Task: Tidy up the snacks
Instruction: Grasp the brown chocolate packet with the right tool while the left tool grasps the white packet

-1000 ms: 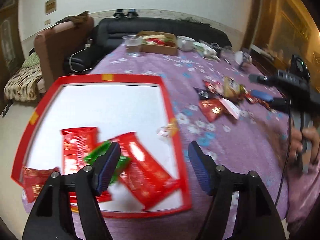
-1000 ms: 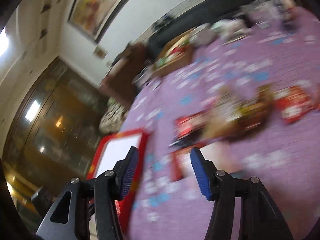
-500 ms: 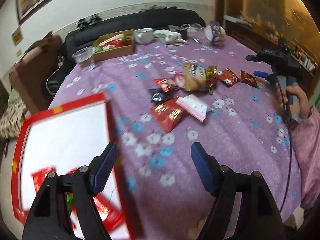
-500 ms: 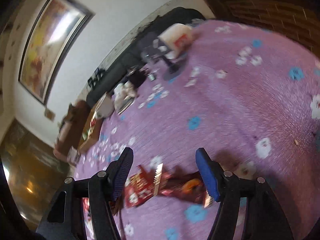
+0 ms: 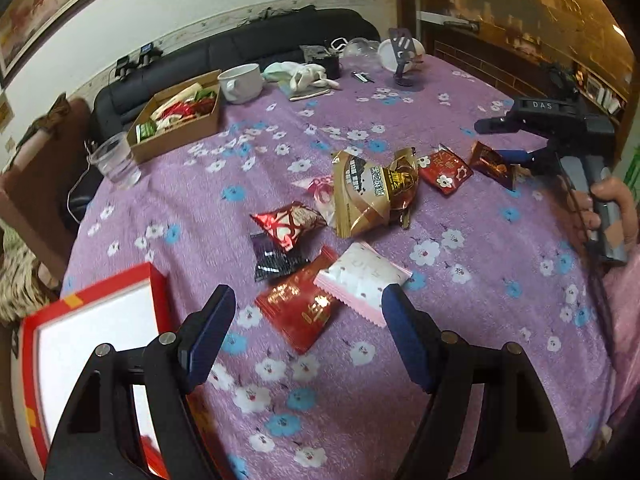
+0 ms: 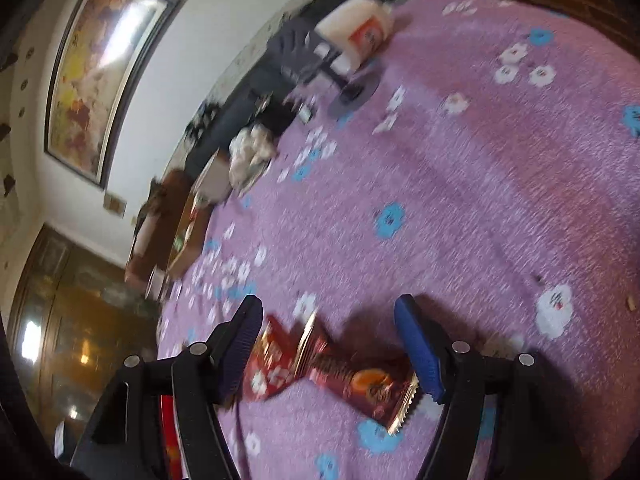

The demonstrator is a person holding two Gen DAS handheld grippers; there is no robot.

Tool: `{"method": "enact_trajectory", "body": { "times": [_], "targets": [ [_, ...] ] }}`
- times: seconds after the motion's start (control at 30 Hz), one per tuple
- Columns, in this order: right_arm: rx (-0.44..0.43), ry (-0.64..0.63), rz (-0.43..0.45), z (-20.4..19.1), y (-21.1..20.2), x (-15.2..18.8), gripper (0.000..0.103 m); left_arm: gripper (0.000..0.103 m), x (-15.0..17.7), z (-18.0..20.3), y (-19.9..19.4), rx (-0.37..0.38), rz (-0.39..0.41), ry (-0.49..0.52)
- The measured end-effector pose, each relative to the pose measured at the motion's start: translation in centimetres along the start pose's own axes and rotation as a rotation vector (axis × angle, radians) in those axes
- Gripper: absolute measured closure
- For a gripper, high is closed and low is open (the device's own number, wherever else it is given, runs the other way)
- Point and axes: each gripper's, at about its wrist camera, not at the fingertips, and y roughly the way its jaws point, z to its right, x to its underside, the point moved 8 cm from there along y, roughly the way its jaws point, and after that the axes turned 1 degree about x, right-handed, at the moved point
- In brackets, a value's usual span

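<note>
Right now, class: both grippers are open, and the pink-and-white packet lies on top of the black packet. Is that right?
Not quite. In the left wrist view the pink-and-white packet overlaps the red packet, not the black packet. Both the left gripper and the right gripper are open.

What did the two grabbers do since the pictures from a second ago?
The left gripper swung away from the red tray, where it hung over red packets, to hover open above the red packet and pink packet on the purple cloth. The right gripper moved along the snack row; its jaws have just been opening and now straddle a dark red wrapper without pressing it. The loose snacks stayed put.
</note>
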Motion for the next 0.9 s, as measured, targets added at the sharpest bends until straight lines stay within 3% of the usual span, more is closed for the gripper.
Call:
{"method": "enact_trajectory", "body": {
  "times": [0.1, 0.27, 0.3, 0.4, 0.43, 0.57, 0.73, 0.9],
  "targets": [
    [0.088, -0.130, -0.052, -1.1, 0.4, 1.2, 0.032, 0.027, -0.2, 0.4, 0.2, -0.013, -0.009, 0.062],
    [0.321, -0.346, -0.041, -2.6, 1.3, 2.9, 0.039, 0.027, -0.7, 1.8, 0.5, -0.037, -0.012, 0.201],
    [0.360, -0.371, -0.032, -2.7, 1.5, 3.1, 0.043, 0.027, -1.0, 2.2, 0.5, -0.049, -0.004, 0.240],
    [0.572, -0.486, 0.023, -2.7, 1.8, 3.3, 0.072, 0.027, -1.5, 2.7, 0.8, -0.056, 0.007, 0.297],
    [0.602, -0.505, 0.039, -2.8, 1.8, 3.4, 0.072, 0.027, -1.6, 2.8, 1.0, -0.045, -0.001, 0.309],
    [0.593, -0.448, 0.050, -2.3, 1.2, 3.2, 0.073, 0.027, -1.6, 3.7, 2.0, -0.023, -0.034, 0.359],
    [0.459, -0.288, 0.045, -1.2, 0.3, 2.2, 0.074, 0.027, -1.5, 4.9, 3.5, 0.006, -0.068, 0.429],
    [0.434, -0.253, 0.044, -1.1, 0.3, 2.0, 0.074, 0.027, -1.0, 5.1, 5.4, 0.005, -0.129, 0.486]
  ]
}}
